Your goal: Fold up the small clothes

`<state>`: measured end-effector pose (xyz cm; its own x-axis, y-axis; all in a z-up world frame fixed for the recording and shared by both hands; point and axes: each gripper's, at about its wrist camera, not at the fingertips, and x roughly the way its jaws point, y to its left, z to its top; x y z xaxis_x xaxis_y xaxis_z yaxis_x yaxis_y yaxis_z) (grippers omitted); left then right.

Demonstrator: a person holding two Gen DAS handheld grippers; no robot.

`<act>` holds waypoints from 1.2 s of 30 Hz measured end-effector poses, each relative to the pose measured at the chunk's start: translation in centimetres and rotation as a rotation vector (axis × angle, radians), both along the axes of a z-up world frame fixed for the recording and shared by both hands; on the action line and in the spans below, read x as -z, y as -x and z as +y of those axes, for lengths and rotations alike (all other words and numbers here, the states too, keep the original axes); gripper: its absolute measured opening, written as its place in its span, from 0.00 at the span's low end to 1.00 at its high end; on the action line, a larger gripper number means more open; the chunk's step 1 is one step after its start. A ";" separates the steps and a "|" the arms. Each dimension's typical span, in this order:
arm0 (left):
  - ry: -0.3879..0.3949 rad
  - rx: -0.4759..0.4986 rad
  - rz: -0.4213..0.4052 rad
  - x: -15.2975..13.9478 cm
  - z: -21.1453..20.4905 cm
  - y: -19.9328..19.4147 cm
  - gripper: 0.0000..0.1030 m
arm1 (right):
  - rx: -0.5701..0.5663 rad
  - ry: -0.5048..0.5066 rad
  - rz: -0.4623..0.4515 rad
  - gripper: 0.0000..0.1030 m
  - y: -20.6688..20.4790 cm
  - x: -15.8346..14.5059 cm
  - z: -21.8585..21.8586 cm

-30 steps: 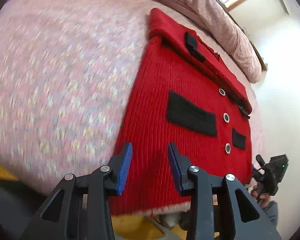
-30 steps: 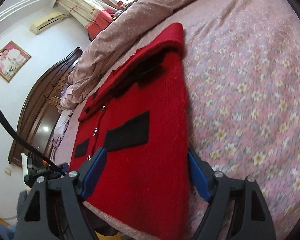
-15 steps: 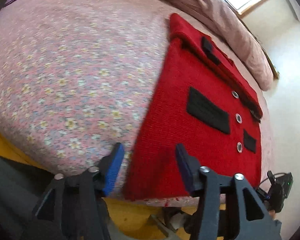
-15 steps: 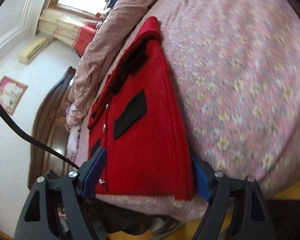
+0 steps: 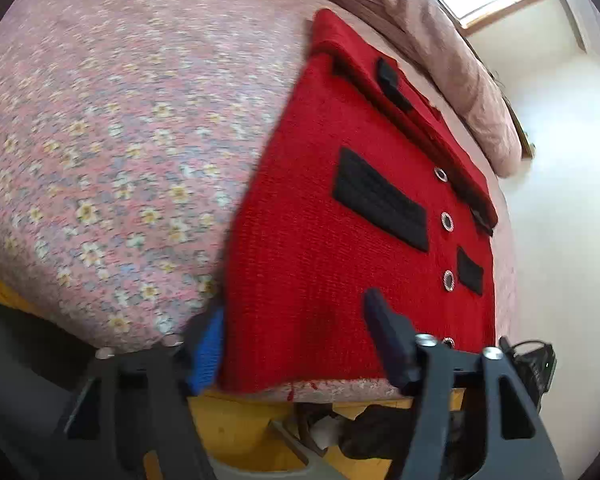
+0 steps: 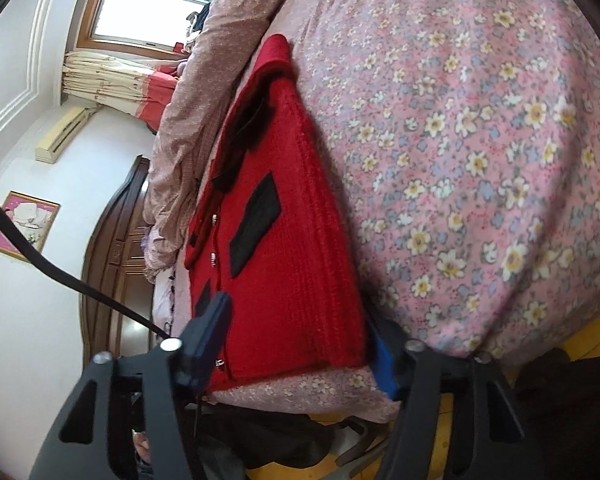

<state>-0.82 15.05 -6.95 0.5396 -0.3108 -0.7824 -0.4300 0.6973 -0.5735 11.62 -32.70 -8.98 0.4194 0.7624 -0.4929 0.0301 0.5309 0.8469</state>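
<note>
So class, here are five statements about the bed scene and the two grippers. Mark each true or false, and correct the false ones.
1. The red cardigan lies on a floral bedspread. True.
2. The cardigan has white pocket patches. False: the pocket patches are black.
3. Both grippers are at the cardigan's near hem, one at each corner. True: left gripper, right gripper.
4. The cardigan is already folded in half. False: it lies flat, buttons showing.
5. A green pillow sits beyond the cardigan. False: a pinkish-brown quilt is bunched there.
</note>
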 end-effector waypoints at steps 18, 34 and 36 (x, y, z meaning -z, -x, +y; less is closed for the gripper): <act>0.058 -0.065 -0.127 -2.6 1.5 -0.4 0.03 | 0.017 0.126 -0.104 0.11 -0.8 -3.1 -0.5; -0.149 -0.070 -0.216 -8.7 4.5 -15.8 0.03 | -0.034 0.268 -0.290 0.11 -15.0 -10.2 3.5; -0.169 -0.080 -0.244 -9.5 5.2 -17.7 0.03 | -0.013 0.300 -0.300 0.11 -17.1 -10.5 3.5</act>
<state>16.90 20.26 2.50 0.7358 -0.1359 -0.6634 -0.3511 0.7612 -0.5453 28.73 -29.24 1.53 0.5697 0.6096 -0.5512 -0.2027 0.7542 0.6246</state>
